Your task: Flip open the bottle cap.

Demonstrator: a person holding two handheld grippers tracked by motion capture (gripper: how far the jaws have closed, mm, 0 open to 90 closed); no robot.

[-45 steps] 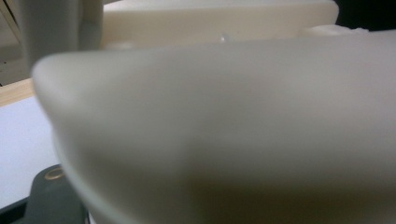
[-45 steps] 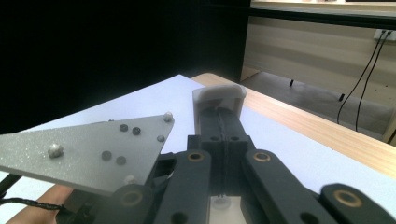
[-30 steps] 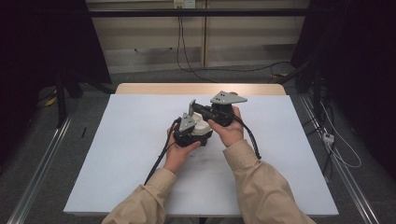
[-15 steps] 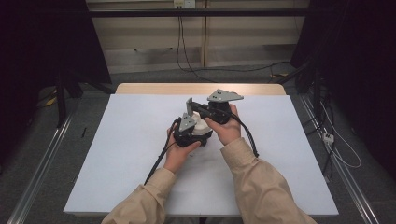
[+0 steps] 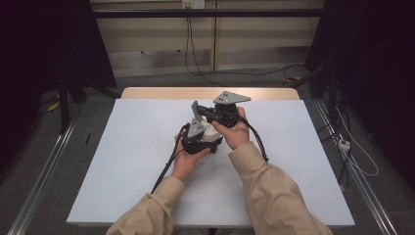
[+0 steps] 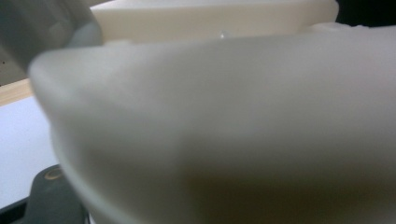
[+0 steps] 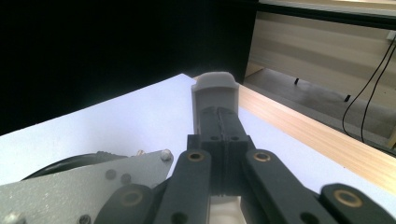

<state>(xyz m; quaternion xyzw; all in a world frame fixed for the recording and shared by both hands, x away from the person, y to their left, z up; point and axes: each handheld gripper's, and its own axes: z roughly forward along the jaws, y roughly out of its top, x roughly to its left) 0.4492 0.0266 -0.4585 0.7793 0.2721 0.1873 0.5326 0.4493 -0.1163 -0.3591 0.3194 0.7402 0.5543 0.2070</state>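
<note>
White plastic piece (image 5: pixel 211 132) sat between our two grippers above mid-counter (image 5: pixel 127 161). Left gripper (image 5: pixel 198 139) jaws clamped it; right gripper (image 5: pixel 195 108) jaws met fully, pinching nothing. We judged steadying the left essential before regripping.

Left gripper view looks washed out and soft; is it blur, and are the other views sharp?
Left gripper view: a white object sits too close, out of focus. Right gripper view: sharp, dark background. High view: evenly lit table, dim surroundings.
</note>
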